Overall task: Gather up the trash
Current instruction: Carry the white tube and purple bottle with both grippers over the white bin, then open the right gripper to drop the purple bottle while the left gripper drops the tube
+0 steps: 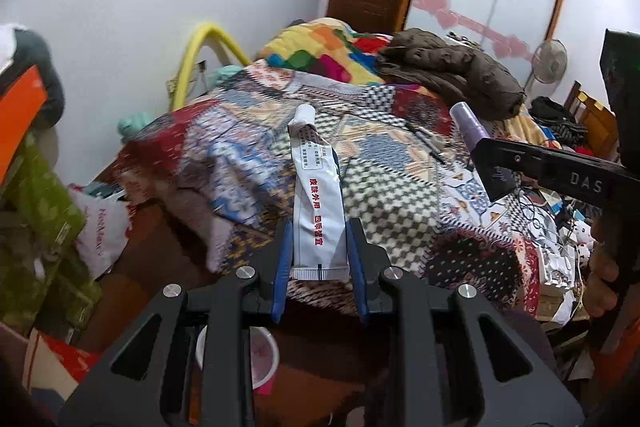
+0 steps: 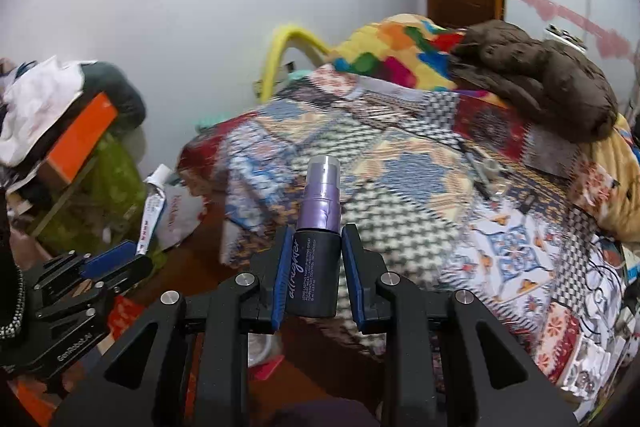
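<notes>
Currently left gripper [image 1: 319,247] pinches a white ointment tube [image 1: 315,195] by its crimped end, blue pads [image 1: 282,259] tight on both long edges, cap pointing up-center of the left wrist frame. Right gripper [image 2: 313,267] clamps a purple spray bottle [image 2: 318,227] around its dark lower body, clear cap toward frame center. Both items are held in the air above the near edge of the patchwork blanket [image 1: 400,195], not touching it

In the left view the right gripper [image 1: 492,171] enters from the right edge, bottle tip well apart from the tube. In the right view the left gripper [image 2: 100,267] sits low at the left edge with the tube sticking up near a white plastic bag [image 2: 176,215]

Blanket edge drops off at lower left of both frames to brown floor [image 1: 136,259]. Brown jacket [image 1: 452,75] lies at upper right on the bed, far from both grippers. Green bag [image 1: 36,211] and clutter crowd the left edge. Pink cup [image 1: 260,351] is under the left gripper, bottom center. Open space over blanket center, between and ahead of the grippers
</notes>
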Tool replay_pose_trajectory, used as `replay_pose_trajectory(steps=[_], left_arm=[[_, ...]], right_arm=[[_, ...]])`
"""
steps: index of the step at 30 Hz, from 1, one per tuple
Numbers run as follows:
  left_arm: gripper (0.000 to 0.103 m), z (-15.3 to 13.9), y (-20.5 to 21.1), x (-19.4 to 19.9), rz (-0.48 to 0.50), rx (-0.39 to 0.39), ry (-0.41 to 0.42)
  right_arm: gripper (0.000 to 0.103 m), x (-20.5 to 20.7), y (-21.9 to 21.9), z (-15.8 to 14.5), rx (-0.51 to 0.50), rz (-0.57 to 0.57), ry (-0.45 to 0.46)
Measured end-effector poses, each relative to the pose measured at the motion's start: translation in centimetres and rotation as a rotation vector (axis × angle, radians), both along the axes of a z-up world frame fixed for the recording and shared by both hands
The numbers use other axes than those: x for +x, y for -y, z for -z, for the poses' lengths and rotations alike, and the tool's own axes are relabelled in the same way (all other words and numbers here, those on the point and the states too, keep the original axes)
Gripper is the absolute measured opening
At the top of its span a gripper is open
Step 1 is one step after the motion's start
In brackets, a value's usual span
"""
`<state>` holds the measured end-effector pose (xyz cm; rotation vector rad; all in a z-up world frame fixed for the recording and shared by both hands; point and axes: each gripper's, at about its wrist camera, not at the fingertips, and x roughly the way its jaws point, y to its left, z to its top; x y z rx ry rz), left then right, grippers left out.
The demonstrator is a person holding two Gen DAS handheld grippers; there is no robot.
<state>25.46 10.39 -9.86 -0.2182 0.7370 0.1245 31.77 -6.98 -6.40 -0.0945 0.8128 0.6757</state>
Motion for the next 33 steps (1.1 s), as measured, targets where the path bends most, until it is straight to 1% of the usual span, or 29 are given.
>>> replay_pose_trajectory(steps=[5, 10, 12, 16, 19, 20, 25, 29, 31, 33], left_arm=[[0.026, 1.0, -3.0, -3.2, -0.053, -0.008, -0.020], [0.026, 2.9, -5.8, -5.7, -0.094, -0.017, -0.074], [0.026, 4.2, -6.8, -6.4, -0.109, -0.023, -0.109], [0.026, 6.9, -8.4, -7.4, -0.129, -0.057, -0.169], [0.026, 9.5, -9.4, -7.7, -0.141, -0.083, -0.226], [0.026, 10.0, -9.6, -7.7, -0.144, -0.093, -0.240], [0.026, 13.3, -10.5, -7.8, -0.160, -0.139, -0.315], [0.026, 15.2, -10.9, -7.3, -0.170, -0.154, -0.358], [0.026, 16.0, -11.3, -7.0, -0.178, -0.159, -0.374], [0.026, 16.6, -11.6, -6.6, -0.185, -0.168, -0.386]], right_arm=[[0.023, -2.5, -3.4, 0.8, 0.004, -0.077, -0.029], [0.023, -4.6, -7.2, 2.4, -0.012, -0.158, -0.062], [0.023, -5.4, -8.6, 3.3, -0.021, -0.185, -0.084], [0.023, -6.5, -11.2, 5.5, -0.051, -0.240, -0.137], [0.023, -7.1, -12.8, 7.3, -0.078, -0.277, -0.186], [0.023, -7.2, -13.3, 8.2, -0.090, -0.292, -0.211], [0.024, -7.6, -15.7, 11.3, -0.158, -0.341, -0.282], [0.024, -7.5, -17.2, 13.0, -0.208, -0.375, -0.302], [0.024, -7.3, -17.7, 13.5, -0.217, -0.376, -0.328], [0.025, -6.9, -18.2, 13.7, -0.221, -0.375, -0.334]])
